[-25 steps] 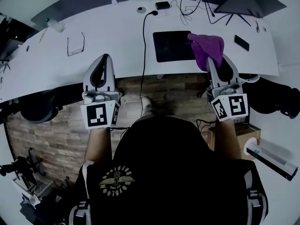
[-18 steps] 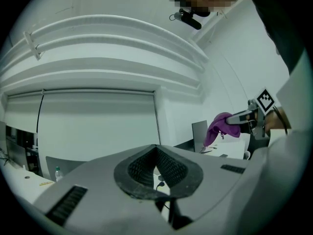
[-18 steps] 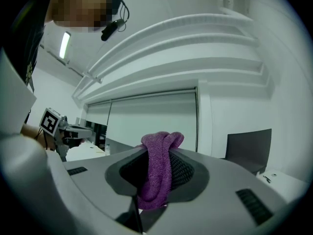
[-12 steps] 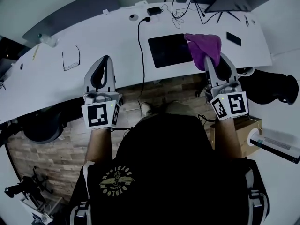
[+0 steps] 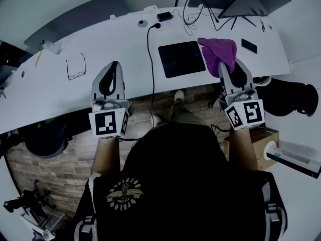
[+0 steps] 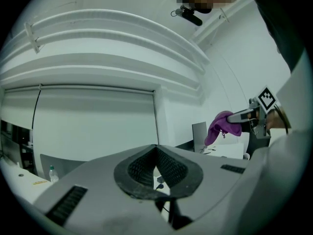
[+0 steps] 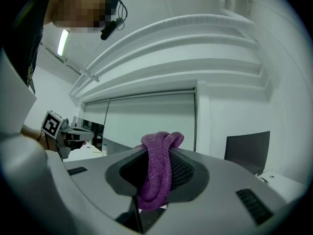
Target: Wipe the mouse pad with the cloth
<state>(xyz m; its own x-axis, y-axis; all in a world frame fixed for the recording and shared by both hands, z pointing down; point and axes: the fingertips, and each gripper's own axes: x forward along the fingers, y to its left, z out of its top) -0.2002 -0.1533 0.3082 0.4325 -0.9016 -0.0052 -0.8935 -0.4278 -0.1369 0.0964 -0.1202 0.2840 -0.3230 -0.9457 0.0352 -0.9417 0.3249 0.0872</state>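
Purple cloth (image 5: pixel 219 51) is pinched tight in my right gripper (image 5: pixel 228 67), bunched just beside the black mouse pad's (image 5: pixel 181 58) right edge and, I think, not touching it. Wiping hasn't begun, by my reckoning. My left gripper (image 5: pixel 111 67) is closed on nothing.

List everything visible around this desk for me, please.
desk: one, white, upper head view
mouse pad: one, black, desk centre
cloth: one, purple, in the right gripper, by the pad's right edge
eyeglasses: one pair, dark, desk left
cable: one, black, left of the pad
phone: one, black, right of the cloth
laptop: one, dark, desk's far right
cardboard box: one, brown, floor, right
left gripper: one, grey, shut, empty
right gripper: one, grey, shut on the cloth
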